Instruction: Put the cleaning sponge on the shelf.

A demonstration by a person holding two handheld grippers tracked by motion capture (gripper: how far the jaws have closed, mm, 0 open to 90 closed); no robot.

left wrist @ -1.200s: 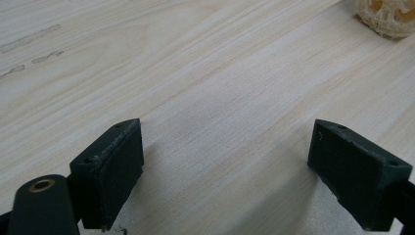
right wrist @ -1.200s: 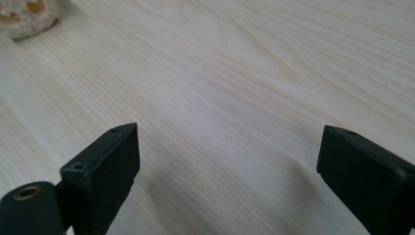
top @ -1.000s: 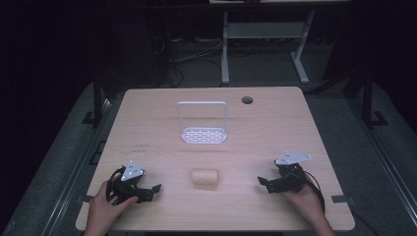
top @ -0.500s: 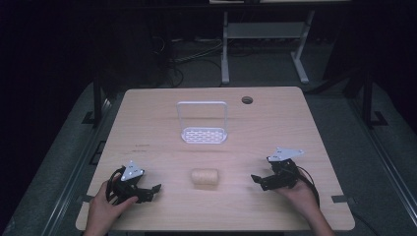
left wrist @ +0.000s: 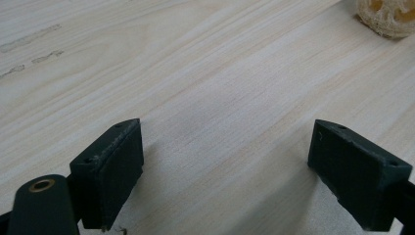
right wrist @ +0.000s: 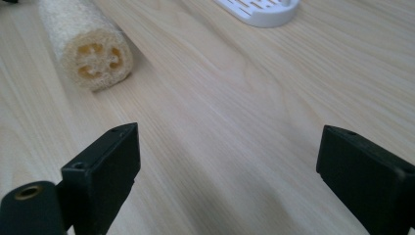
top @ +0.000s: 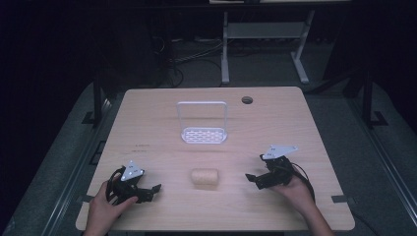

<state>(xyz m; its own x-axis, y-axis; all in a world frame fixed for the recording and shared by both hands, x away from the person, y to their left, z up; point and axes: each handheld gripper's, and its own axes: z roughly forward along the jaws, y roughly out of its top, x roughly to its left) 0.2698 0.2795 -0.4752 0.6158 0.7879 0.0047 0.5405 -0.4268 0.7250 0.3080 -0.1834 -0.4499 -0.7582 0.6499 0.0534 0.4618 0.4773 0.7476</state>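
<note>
A pale loofah sponge (top: 204, 177) lies on its side on the wooden table (top: 275, 123), near the front middle. In the right gripper view the loofah (right wrist: 87, 45) shows its round holed end, ahead and to the left of the jaws. My right gripper (top: 253, 179) is open to the right of the loofah, a short gap away, pointing at it. My left gripper (top: 154, 192) rests open to the left of the loofah; the loofah (left wrist: 389, 15) sits at the top right corner of its view. Nothing lies between either pair of jaws (left wrist: 225, 181) (right wrist: 227, 181).
A white soap dish with a wire frame (top: 203, 126) stands upright behind the loofah, mid-table; its slotted base (right wrist: 262, 11) is at the top of the right gripper view. A round cable hole (top: 247, 100) is at the back. Dark floor surrounds the table.
My right gripper has moved left and slightly forward across the table toward the loofah. The left gripper and the loofah have stayed put.
</note>
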